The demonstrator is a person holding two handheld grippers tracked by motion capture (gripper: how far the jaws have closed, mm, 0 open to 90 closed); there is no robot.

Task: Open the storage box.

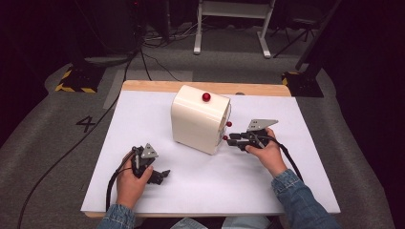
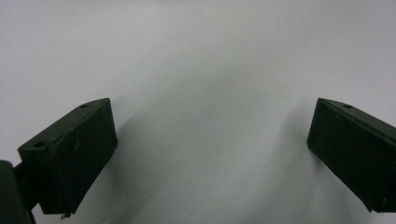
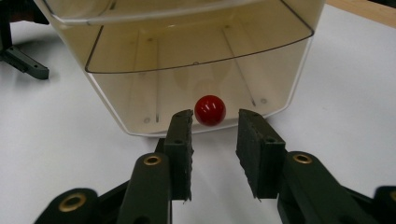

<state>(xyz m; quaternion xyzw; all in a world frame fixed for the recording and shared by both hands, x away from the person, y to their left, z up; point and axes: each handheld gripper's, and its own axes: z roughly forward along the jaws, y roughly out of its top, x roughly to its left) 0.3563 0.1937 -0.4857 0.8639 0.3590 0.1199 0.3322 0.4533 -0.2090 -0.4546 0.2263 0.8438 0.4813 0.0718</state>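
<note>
Landmark: a cream-white plastic drawer cabinet with rounded corners [image 1: 199, 119] stands on the white table top [image 1: 143, 114], toward the far middle of it, its front face turned to the person's right.
Knobs: one small round red knob [image 1: 206, 97] sits on the top of the cabinet; two more red knobs [image 1: 229, 124] show on its front face, one above the other.
Lowest drawer: in the right gripper view the translucent cream drawer front [image 3: 196, 88] carries a glossy red ball knob [image 3: 210, 110] low at its middle.
Right gripper [image 1: 234, 140]: held in the person's right hand [image 1: 265, 150] just in front of the cabinet's front face, pointing at it; its jaws stand partly open, one on each side of the lowest red knob, not touching it and holding nothing.
Left gripper [image 1: 160, 176]: held in the person's left hand [image 1: 131, 179], near the cabinet's left side but well apart from it, toward the person; its jaws are spread wide over bare white table top, with nothing between them.
Sleeves: blue denim cuffs [image 1: 296, 191] cover both forearms.
</note>
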